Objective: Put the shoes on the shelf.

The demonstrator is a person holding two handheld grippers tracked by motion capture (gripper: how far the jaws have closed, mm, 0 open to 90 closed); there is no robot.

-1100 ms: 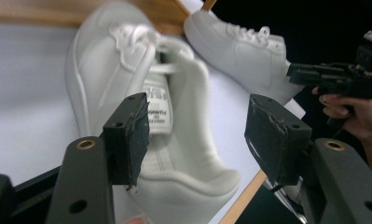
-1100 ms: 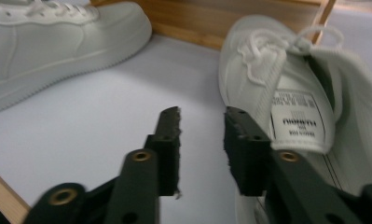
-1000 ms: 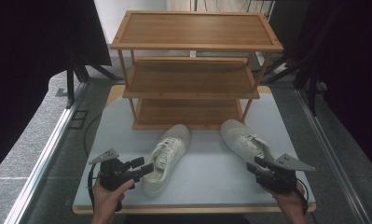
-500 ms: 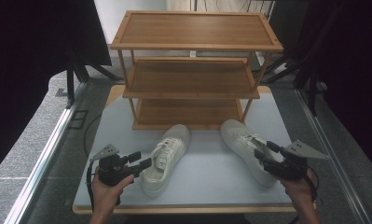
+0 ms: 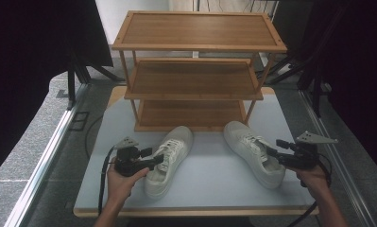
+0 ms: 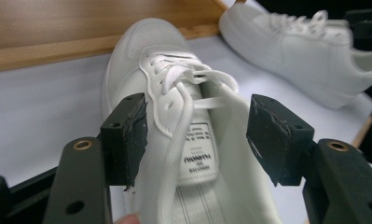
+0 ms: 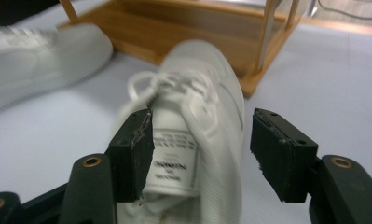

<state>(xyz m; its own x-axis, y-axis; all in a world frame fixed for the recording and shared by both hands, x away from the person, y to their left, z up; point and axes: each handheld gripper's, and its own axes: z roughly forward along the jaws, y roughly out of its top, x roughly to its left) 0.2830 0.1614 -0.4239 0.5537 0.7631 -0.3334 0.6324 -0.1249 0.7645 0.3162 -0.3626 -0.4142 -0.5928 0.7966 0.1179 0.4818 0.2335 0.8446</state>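
Now your left gripper (image 6: 195, 140) stands open, straddling the collar of the left white sneaker (image 5: 169, 158), whose long axis runs toe-first toward the bamboo shoe rack (image 5: 195, 71). Your right gripper (image 7: 197, 154), jaws just opened, brackets the right white sneaker (image 5: 253, 152) without pressing. Both smooth leather shoes lie on the pale surface (image 5: 209, 179).

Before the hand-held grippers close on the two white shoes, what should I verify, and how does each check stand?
1. Left hand-held gripper open: ok, pads apart.
2. Left shoe between its jaws: ok, the tongue and one side of the collar lie between them, unpressed.
3. Right hand-held gripper open: ok; its jaws have just been opening.
4. Right shoe lined up: ok, tongue and collar sit between the pads.
5. Rack shelves free: ok, all three bare.
6. Shoes upright on the table: ok.
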